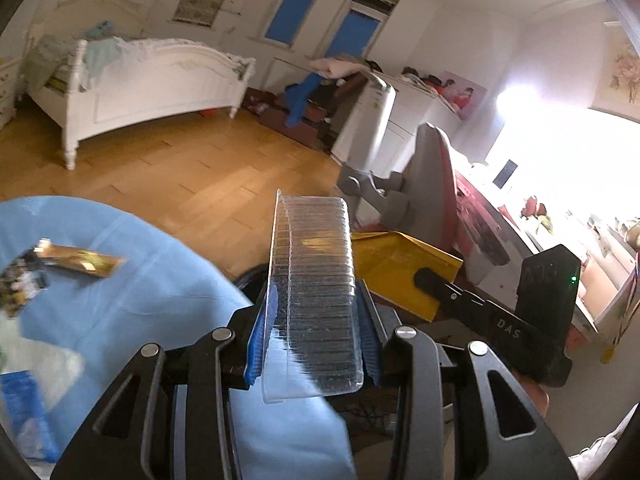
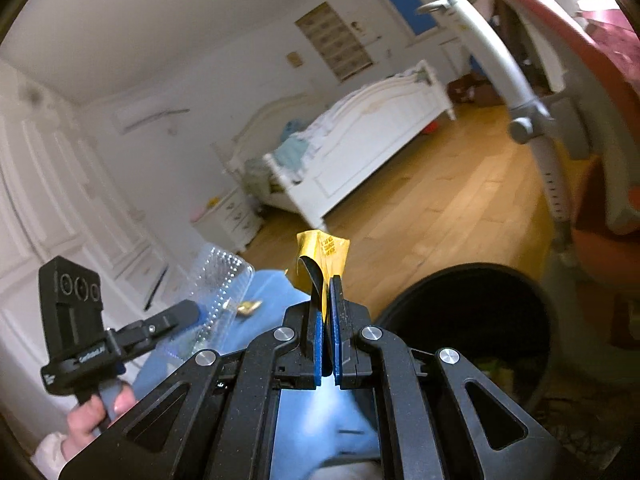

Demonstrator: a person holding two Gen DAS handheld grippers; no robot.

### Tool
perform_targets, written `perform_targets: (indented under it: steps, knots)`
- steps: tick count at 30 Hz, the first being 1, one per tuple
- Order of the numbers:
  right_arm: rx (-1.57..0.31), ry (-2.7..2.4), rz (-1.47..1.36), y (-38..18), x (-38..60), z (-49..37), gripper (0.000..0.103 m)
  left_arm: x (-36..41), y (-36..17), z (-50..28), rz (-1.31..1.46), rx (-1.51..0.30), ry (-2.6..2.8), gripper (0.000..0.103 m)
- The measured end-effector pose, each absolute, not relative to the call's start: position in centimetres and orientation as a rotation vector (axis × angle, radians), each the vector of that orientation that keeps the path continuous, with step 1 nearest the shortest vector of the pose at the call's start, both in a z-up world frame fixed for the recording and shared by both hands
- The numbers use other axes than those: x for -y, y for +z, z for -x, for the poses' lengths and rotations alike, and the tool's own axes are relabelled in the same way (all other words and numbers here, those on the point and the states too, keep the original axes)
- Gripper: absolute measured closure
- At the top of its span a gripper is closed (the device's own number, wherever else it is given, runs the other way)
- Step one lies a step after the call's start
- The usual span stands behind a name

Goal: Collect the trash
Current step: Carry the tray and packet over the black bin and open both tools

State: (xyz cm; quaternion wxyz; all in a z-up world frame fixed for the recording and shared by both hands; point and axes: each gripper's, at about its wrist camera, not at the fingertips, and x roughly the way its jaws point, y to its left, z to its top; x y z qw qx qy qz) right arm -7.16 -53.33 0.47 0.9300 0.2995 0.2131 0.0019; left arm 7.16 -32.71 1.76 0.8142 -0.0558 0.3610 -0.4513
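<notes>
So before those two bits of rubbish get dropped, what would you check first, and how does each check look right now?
1. Left gripper holds the clear tray: ok, pads pressed on both its sides.
2. Right gripper holds the yellow wrapper: ok, jaws shut on it.
3. Bin within view and open: ok, dark mouth uncovered, just right of the right gripper.
4. Wrapper over the bin mouth: not ok, it sits left of the rim.
5. Tray over the bin: cannot tell, the bin is hidden in the left view.
6. Room left in the bin: cannot tell, its inside is dark.
</notes>
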Motion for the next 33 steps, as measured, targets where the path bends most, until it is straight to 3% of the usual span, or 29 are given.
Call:
perform_targets:
  steps: [25, 26, 28, 29, 30, 32, 33]
  knots:
    - [-0.547, -0.105, -0.703, -6.2, 57.7, 5.7, 0.098, 41.2, -3.1, -8.5, 0.038, -0.9, -1.007, 0.061]
    - [-0.563, -0.107, -0.71, -6.4, 57.9, 5.4, 0.096, 41.4, -3.2, -8.4, 0.026, -0.897, -1.007, 0.061]
    - [-0.589, -0.114, -0.721, -6.9, 58.1, 5.2, 0.082, 41.9, -3.0, -8.1, -0.004, -0.886, -1.008, 0.044]
    - [-0.593, -0.119, -0.727, -7.0, 58.1, 5.2, 0.066, 41.9, -2.9, -8.0, -0.013, -0.876, -1.005, 0.027]
    - [-0.592, -0.127, -0.733, -7.1, 58.1, 5.3, 0.048, 41.9, -2.7, -7.6, -0.019, -0.854, -1.0, 0.019]
    - [-0.576, -0.15, -0.748, -7.1, 58.2, 5.6, 0.032, 41.9, -2.4, -7.2, -0.027, -0.833, -1.011, 0.019]
    - [-0.57, -0.152, -0.748, -7.0, 58.1, 5.8, 0.032, 41.8, -2.3, -7.0, -0.032, -0.835, -1.017, 0.019]
